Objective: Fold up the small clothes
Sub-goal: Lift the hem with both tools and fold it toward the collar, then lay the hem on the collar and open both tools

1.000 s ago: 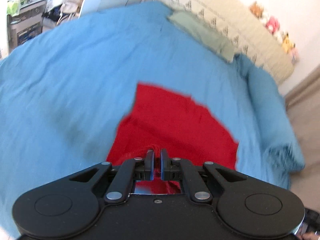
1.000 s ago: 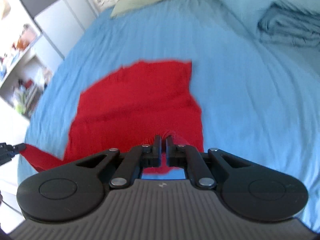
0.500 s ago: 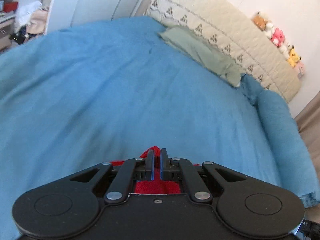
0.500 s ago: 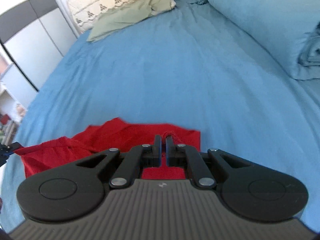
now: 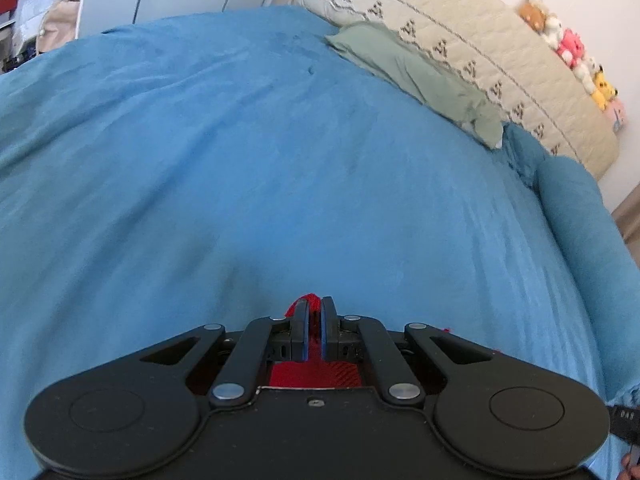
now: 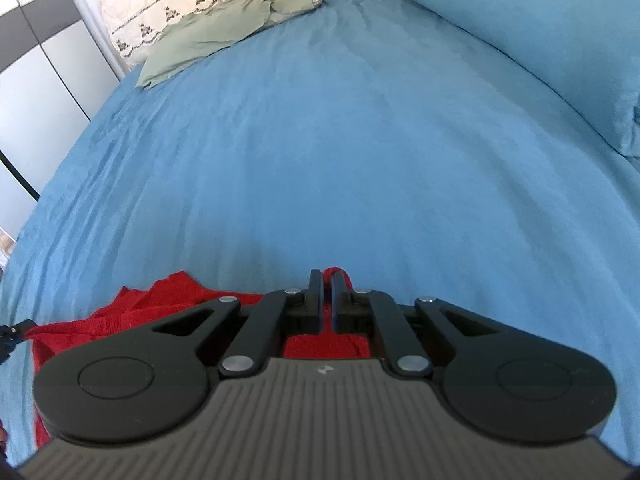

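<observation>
Left claw [image 5: 314, 306] is pinched tight on a red cloth [image 5: 316, 374] edge; right claw [image 6: 327, 280] likewise grips it. The cloth spreads toward 8 o'clock on the blue bed [image 6: 340, 140], probably bunched. Green pillow [image 6: 224, 32] at 11.

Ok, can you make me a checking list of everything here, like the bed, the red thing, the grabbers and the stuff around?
Surface: blue bedspread, lightly wrinkled.
Job's things: red garment, bunched low in the right wrist view, mostly hidden behind both tools.
Clutter: green cloth lying by the cream quilted headboard; blue pillow at the bed's side.
Grippers: left hand-held gripper shut on red fabric; right hand-held gripper shut on red fabric.
Cables: nothing seen.
Surroundings: plush toys along the headboard top; wardrobe doors beside the bed.
</observation>
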Tool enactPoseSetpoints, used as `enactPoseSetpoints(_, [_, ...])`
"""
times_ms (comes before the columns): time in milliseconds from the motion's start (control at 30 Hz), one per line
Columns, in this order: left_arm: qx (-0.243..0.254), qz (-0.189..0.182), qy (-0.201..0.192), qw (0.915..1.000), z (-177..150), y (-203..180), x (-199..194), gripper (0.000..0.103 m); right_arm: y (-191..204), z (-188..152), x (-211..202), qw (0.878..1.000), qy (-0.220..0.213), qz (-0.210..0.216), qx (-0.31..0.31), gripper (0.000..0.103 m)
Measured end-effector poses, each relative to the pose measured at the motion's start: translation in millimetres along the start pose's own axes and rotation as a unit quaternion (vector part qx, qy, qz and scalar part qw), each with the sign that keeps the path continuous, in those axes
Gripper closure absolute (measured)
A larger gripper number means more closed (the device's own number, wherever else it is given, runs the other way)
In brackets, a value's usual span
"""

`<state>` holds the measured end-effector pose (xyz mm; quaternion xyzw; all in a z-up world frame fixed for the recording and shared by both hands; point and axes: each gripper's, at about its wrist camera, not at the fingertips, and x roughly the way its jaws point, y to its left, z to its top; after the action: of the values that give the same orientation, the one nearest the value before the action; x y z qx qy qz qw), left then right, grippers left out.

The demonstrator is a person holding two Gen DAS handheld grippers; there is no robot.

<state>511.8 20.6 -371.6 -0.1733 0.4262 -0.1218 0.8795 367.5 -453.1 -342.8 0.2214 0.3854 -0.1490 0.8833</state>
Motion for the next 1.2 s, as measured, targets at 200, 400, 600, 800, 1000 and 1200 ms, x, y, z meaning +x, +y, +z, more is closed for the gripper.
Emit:
enactPoseSetpoints(200, [0.019, 0.022, -0.032, 0.9991, 2, -2, -20, 0.014, 6, -8, 3, 1.0, 0.001, -0.015, -0.011, 0.025])
enactPoseSetpoints(400, [0.135, 0.005, -0.001, 0.9908, -27, -38, -75, 0.01, 32, -28, -56, 0.999, -0.026, 0.033, -0.035, 0.004])
enactPoseSetpoints(600, [0.216, -0.052, 0.09, 0.9707, -97, -74, -73, 0.009, 68, -94, -74, 0.989, 0.032, 0.043, -0.134, 0.003])
enactPoseSetpoints(800, [0.17, -0.007, 0.14, 0.9754, -135, -37, -40, 0.008, 47, -139, -45, 0.991, 0.08, -0.002, -0.104, 0.003])
enactPoseSetpoints(1000, [0.19, 0.019, 0.145, 0.9708, -131, -41, -52, 0.009, 39, -136, -50, 0.991, 0.083, -0.003, -0.102, 0.003])
enactPoseSetpoints(1200, [0.146, 0.066, 0.088, 0.9832, -116, -57, -101, 0.003, 28, -117, -97, 0.995, 0.066, -0.022, -0.077, 0.003])
